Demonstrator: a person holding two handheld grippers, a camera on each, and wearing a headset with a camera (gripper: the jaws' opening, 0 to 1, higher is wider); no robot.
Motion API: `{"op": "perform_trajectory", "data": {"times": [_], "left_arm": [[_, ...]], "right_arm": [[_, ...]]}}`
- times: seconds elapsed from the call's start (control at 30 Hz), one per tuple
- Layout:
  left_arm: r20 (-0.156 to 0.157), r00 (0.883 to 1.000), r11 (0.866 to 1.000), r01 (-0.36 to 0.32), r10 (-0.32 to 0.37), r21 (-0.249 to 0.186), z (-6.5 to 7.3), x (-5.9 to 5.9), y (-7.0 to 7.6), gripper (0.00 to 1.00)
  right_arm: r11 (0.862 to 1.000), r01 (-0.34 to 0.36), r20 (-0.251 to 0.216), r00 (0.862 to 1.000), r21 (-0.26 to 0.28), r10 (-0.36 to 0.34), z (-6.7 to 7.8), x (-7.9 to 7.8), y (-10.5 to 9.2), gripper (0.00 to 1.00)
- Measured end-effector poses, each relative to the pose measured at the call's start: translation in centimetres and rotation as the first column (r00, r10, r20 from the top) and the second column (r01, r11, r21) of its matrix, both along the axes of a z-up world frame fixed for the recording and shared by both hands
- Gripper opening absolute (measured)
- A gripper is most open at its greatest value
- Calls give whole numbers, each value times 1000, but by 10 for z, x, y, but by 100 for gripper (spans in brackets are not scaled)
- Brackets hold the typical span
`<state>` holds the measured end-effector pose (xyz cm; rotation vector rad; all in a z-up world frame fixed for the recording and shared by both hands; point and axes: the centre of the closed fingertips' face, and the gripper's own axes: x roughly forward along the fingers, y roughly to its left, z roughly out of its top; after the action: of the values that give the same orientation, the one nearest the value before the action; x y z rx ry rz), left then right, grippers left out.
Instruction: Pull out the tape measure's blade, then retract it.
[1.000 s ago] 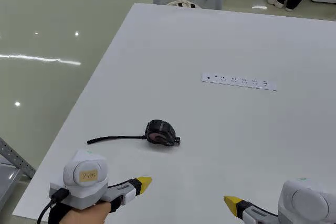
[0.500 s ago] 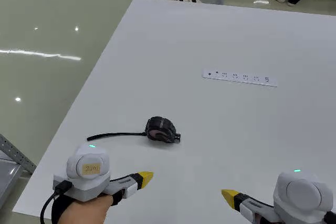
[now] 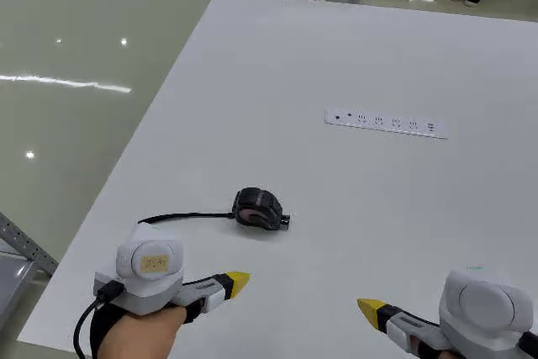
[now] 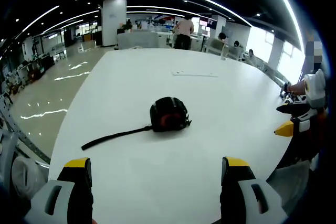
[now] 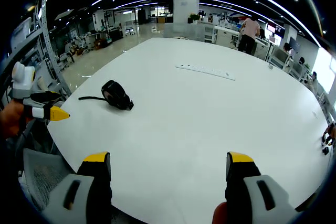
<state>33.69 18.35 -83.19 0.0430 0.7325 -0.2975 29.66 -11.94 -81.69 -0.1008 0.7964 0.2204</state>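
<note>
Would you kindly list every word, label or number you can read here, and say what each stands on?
Nothing reads clearly.
Handwriting on the yellow sticker on the left claw: too blurred to read.
Reddish face label on the tape measure: too small.
Marks by the sockets of the power strip: too small.

— Where does the tape measure sit?
— The black tape measure (image 3: 258, 208) lies on the white table (image 3: 336, 56), near its left edge. Its black strap (image 3: 181, 217) trails off to the left.
— And the grippers?
— The left gripper (image 3: 229, 282) is low at the left, held in a hand (image 3: 139, 335), its yellow tip pointing right. The right gripper (image 3: 371, 308) is low at the right, its tip pointing left. Both are apart from the tape measure. From above, their jaw gaps are hard to judge.
— Anything else?
— A white power strip (image 3: 385, 124) lies farther back, well apart.
</note>
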Motion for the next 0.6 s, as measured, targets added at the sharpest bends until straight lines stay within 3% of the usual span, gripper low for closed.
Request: {"op": "perform_trajectory", "data": {"times": [0.6], "left_arm": [[-8, 1000, 1000, 14, -14, -7, -6, 15, -9, 99]], "right_arm": [[999, -40, -15, 999, -5, 40, -11, 18, 12, 94]]}}
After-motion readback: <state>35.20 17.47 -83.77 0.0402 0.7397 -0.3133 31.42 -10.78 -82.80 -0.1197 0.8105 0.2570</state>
